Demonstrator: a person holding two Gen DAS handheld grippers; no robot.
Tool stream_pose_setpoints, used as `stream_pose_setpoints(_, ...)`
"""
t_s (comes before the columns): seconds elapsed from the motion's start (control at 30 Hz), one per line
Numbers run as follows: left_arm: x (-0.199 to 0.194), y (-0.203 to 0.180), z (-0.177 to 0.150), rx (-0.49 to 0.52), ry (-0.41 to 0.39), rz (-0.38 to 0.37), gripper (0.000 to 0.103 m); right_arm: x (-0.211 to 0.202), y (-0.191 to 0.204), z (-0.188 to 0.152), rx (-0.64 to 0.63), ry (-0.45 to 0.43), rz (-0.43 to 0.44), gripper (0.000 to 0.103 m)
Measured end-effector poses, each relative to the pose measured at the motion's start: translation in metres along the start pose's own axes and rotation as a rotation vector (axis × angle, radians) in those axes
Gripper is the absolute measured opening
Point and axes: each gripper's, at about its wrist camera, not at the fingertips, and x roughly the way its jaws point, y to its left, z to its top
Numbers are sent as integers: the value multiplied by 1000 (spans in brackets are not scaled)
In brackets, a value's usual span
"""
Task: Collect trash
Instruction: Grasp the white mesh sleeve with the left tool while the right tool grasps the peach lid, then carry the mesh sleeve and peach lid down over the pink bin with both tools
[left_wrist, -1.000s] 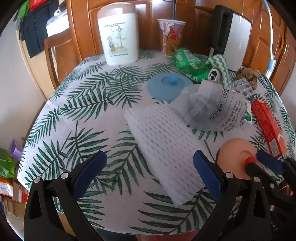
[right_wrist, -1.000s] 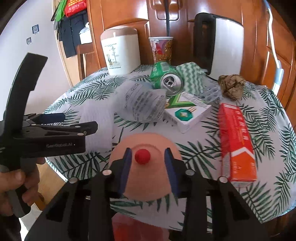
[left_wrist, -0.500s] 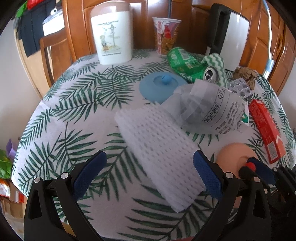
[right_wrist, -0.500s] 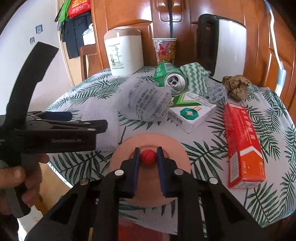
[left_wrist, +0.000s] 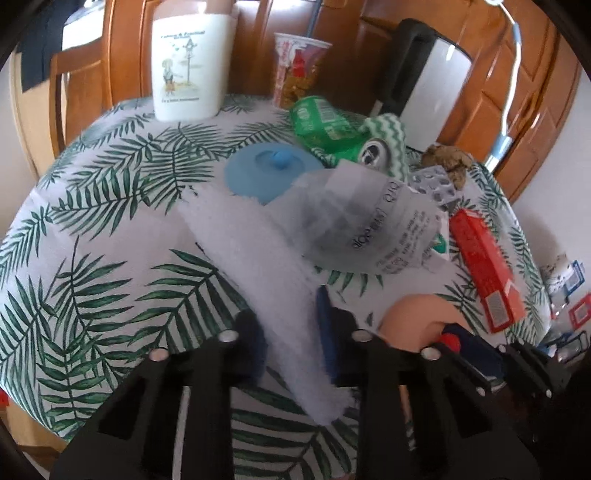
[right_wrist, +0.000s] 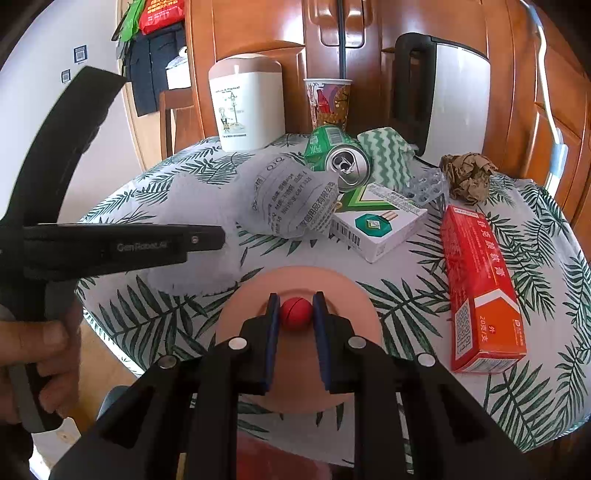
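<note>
My left gripper (left_wrist: 291, 332) is shut on a white foam mesh sheet (left_wrist: 258, 251) lying on the palm-print table; the sheet also shows in the right wrist view (right_wrist: 199, 210). My right gripper (right_wrist: 295, 314) is shut on the red knob (right_wrist: 295, 314) of a peach round lid (right_wrist: 332, 295) at the table's front edge. Other trash lies behind: a crumpled clear wrapper (right_wrist: 291, 199), a green can (right_wrist: 340, 158), a white-green box (right_wrist: 380, 225), a red carton (right_wrist: 480, 284), a brown paper ball (right_wrist: 467, 177).
A white bin with a brown lid (right_wrist: 247, 103) stands at the back left, a paper cup (right_wrist: 327, 103) and a white appliance (right_wrist: 443, 99) beside it. A blue round lid (left_wrist: 273, 173), a green zigzag cloth (right_wrist: 388, 155) and a blister pack (right_wrist: 428, 184) lie mid-table.
My left gripper went from wide open to shut on the foam mesh sheet. My right gripper closed fully onto the red knob of the peach lid.
</note>
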Motion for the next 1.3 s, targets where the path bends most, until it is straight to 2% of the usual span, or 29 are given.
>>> stream_pose_setpoints(0.33, -29, -3, -17, 49, -38, -4, 17, -3, -2, 4, 28, 10, 31, 18)
stream_pose_setpoints(0.53, -56, -14, -37, 102, -50, -24, 17, -35, 1, -3, 41, -38, 29, 18)
stream_pose_setpoints(0.7, -84, -25, -60, 149, -70, -24, 17, -66, 8, -21, 39, -50, 26, 18)
stream_pose_setpoints(0.83, -97, -32, -84, 180, -53, -30, 17, -86, 12, -46, 46, -37, 27, 18)
stream_pose_setpoints(0.93, -97, -33, -111, 196, -10, -32, 17, -92, 16, -73, 46, -9, 29, 18)
stream_pose_setpoints(1.07, -72, -33, -157, 222, 90, -24, 17, -74, 18, -120, 56, 76, 35, 18)
stream_pose_setpoints(1.17, -33, -27, -197, 217, 210, -19, 17, -42, 19, -164, 72, 177, 49, 18)
stream_pose_setpoints(1.3, 38, -15, -256, 216, 408, 6, 17, 6, 20, -215, 90, 313, 75, 18)
